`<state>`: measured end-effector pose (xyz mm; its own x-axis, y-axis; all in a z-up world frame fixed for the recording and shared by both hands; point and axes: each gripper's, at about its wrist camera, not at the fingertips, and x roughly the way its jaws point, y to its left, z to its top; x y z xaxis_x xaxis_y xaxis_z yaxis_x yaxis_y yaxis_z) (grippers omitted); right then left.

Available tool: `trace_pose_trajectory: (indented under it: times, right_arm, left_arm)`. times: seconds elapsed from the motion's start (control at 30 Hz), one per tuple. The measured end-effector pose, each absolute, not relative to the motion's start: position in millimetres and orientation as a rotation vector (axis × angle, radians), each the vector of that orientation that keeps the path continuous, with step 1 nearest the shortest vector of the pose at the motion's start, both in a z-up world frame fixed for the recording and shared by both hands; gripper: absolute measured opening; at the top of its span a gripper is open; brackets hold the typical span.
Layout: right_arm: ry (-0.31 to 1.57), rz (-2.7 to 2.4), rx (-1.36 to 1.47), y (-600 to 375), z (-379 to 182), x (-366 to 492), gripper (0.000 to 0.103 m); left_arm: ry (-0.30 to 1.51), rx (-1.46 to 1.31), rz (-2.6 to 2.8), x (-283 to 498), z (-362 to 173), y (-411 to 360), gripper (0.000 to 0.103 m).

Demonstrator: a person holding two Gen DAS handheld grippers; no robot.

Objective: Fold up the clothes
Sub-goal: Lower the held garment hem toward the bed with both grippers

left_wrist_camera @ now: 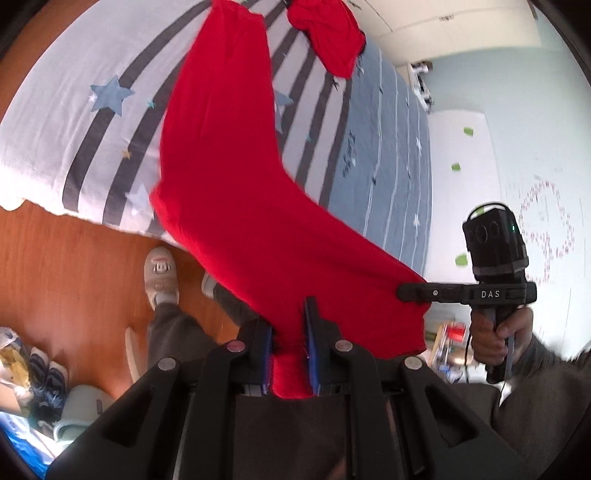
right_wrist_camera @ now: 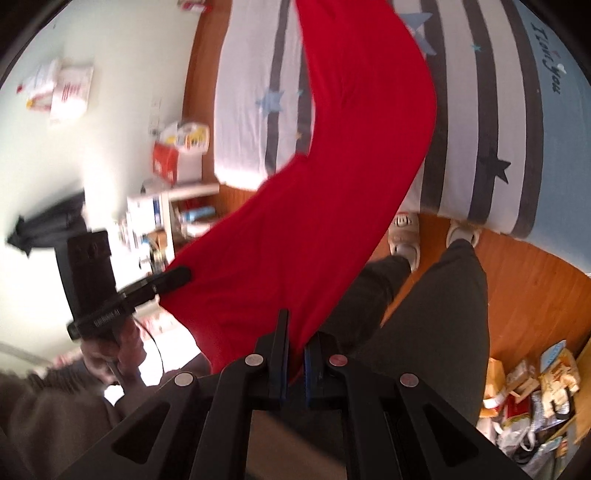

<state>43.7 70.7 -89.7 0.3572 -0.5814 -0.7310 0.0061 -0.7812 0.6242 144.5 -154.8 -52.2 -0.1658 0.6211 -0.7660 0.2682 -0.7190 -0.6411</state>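
The left claw (left_wrist_camera: 290,334) is clamped on one end of a red garment's (left_wrist_camera: 236,206) near edge. The cloth hangs in the air between the claws, above the floor (left_wrist_camera: 74,251) and the person's shoes (left_wrist_camera: 160,277), its far end trailing onto the striped bed (left_wrist_camera: 92,122). The right claw (left_wrist_camera: 410,292) pinches the other end of that edge.

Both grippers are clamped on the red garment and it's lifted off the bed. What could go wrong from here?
1. The red garment is pinched only at its near edge by the left gripper and right gripper; it might slip when swung.
2. Its far end trails toward a second red garment on the bed and could drag it.
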Motion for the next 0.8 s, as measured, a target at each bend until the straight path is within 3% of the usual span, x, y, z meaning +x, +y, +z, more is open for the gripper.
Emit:
trace_pose_trajectory:
  times: [0.43, 0.8]
  right_arm:
    - [-0.778, -1.588, 1.948, 71.8, -143.7, -127.7, 0.005]
    - [-0.867, -1.658, 1.838, 37.3, -241.2, -321.1, 0.005]
  left_arm:
    - [-1.232, -1.740, 2.194, -8.0, -117.4, -183.9, 0.013]
    - [-1.346, -1.640, 2.368, -186.2, -216.9, -245.5, 0.013]
